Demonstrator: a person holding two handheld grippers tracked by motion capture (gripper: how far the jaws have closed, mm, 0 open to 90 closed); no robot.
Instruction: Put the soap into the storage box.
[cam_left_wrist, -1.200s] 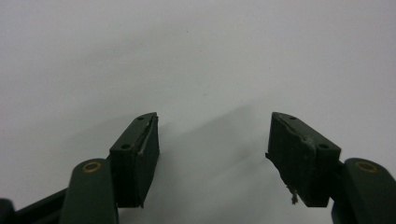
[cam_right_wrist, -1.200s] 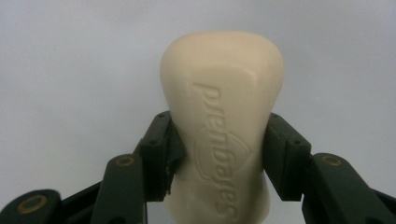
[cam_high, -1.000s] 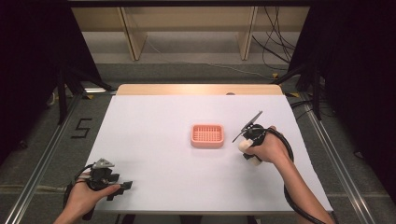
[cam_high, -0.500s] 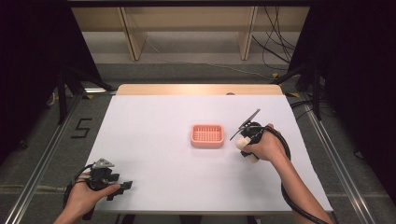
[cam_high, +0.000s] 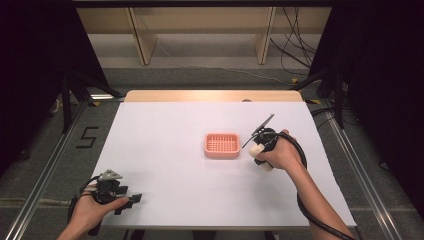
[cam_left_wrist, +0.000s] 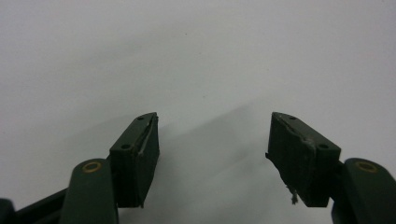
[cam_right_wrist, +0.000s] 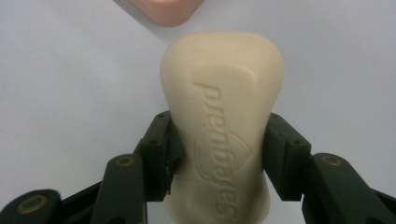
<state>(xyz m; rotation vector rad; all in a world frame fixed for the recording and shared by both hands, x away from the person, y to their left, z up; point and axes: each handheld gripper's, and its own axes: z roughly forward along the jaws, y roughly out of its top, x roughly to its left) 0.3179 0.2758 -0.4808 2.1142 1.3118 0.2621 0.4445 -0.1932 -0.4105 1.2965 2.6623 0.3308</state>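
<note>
Cream soap bar (cam_right_wrist: 223, 126) between right gripper (cam_right_wrist: 219, 154) jaws, just beside pink tray (cam_high: 222, 145).

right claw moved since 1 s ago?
Yes, slightly. The right claw, shut on the soap, has edged toward the person, relative to the pink dish.

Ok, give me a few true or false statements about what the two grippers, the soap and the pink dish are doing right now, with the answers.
1. The right gripper is shut on the soap bar. True.
2. The soap bar lies in the pink soap dish. False: it is in the right gripper's jaws, beside the dish, which holds nothing.
3. The left gripper has its jaws apart with nothing between them. True.
4. The left gripper is over the dish. False: in the high view it sits near the table's front left corner, far from the dish.
5. The soap bar has raised lettering on its face. True.
</note>
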